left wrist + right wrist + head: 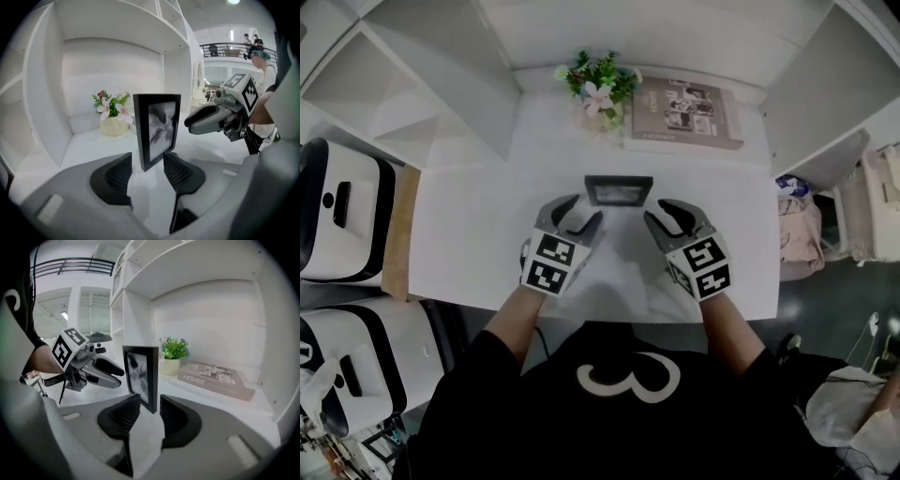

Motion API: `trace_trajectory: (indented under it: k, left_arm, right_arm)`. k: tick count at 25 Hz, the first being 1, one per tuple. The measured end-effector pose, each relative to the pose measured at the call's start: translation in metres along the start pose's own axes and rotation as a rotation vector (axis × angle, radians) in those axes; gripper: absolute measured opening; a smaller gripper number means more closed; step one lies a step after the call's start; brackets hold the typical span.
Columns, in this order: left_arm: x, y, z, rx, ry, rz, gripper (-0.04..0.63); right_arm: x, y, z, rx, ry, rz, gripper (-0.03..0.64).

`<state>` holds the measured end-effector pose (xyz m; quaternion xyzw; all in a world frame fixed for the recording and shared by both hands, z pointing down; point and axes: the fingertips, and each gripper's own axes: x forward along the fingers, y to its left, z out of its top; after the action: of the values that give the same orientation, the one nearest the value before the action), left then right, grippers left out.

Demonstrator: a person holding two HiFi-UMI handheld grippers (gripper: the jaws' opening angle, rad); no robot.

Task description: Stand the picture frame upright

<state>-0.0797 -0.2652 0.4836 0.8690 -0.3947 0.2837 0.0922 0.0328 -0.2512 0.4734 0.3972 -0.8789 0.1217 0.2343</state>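
Head view. The picture frame stands upright on the white table, about midway across it, picture side facing the near edge. The left gripper sits at the frame's left end and the right gripper at its right end, both angled inward and down. At the far edge of the table is a small pot holding a green plant with pale pink flowers. Just right of it a book lies flat (cover up, photos on it). White shelf compartments flank the table on the far left and right; those in view show nothing inside.

Left gripper view. The jaws stand wide apart, with the frame's lower corner between them. There is a clear gap on the left pad's side, and the right pad is close but not pressing. The frame is vertical, seen nearly edge-on. The potted plant is behind it to the left, inside the white alcove. The right gripper shows beyond the frame, on the right.

Right gripper view. The jaws are parted around the frame's other lower edge, with daylight on the left side; I read no clamp here. The pot and the book are far right of the frame, close together on the alcove floor. The left gripper shows at the left.
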Motion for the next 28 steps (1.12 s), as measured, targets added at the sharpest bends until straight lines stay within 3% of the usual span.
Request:
trace_trajectory:
  k: [4, 7, 13, 21, 28]
  left_arm:
    - [-0.041, -0.009, 0.012, -0.119, -0.087, 0.024, 0.187]
    - [-0.076, -0.029, 0.026, -0.191, -0.16, -0.006, 0.155]
    - [-0.132, -0.085, 0.048, -0.262, -0.247, -0.124, 0.089]
    - [-0.192, -0.14, 0.076, -0.245, -0.323, -0.202, 0.012]
    - [-0.214, -0.16, 0.085, -0.256, -0.369, -0.29, 0.009]
  right_arm:
    - [-0.045, 0.015, 0.019, 0.11, -0.101, 0.028, 0.127]
    - [-0.082, 0.034, 0.035, 0.173, -0.192, 0.065, 0.094]
    - [-0.138, 0.087, 0.054, 0.129, -0.276, 0.175, 0.023]
    - [-0.194, 0.133, 0.057, 0.102, -0.323, 0.225, 0.003]
    - [-0.209, 0.151, 0.071, 0.073, -0.361, 0.237, 0.003]
